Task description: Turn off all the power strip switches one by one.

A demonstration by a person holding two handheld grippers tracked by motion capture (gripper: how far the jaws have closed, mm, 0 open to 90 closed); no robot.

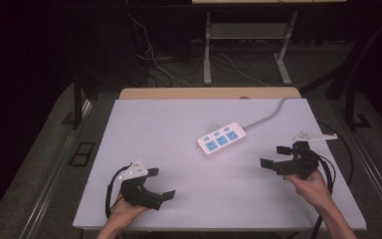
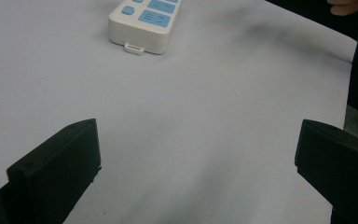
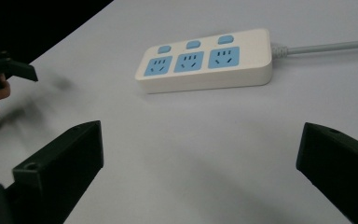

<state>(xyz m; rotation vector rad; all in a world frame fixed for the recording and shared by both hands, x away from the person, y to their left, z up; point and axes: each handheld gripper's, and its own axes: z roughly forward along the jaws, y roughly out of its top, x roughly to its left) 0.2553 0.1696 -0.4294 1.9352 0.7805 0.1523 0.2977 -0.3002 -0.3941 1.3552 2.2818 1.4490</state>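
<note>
A white power strip [image 1: 222, 139] was laid mid-table [image 1: 144, 124]. The left gripper [image 1: 160, 184] and right gripper [image 1: 274, 156] were held spread, empty, either side.

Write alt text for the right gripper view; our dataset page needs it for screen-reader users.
A white power strip with three blue sockets, each with a blue switch, lies on a white table, its grey cord running off to the right. The right gripper hangs open before it, holding nothing, its black jaws rising wide apart from the bottom corners.
</note>
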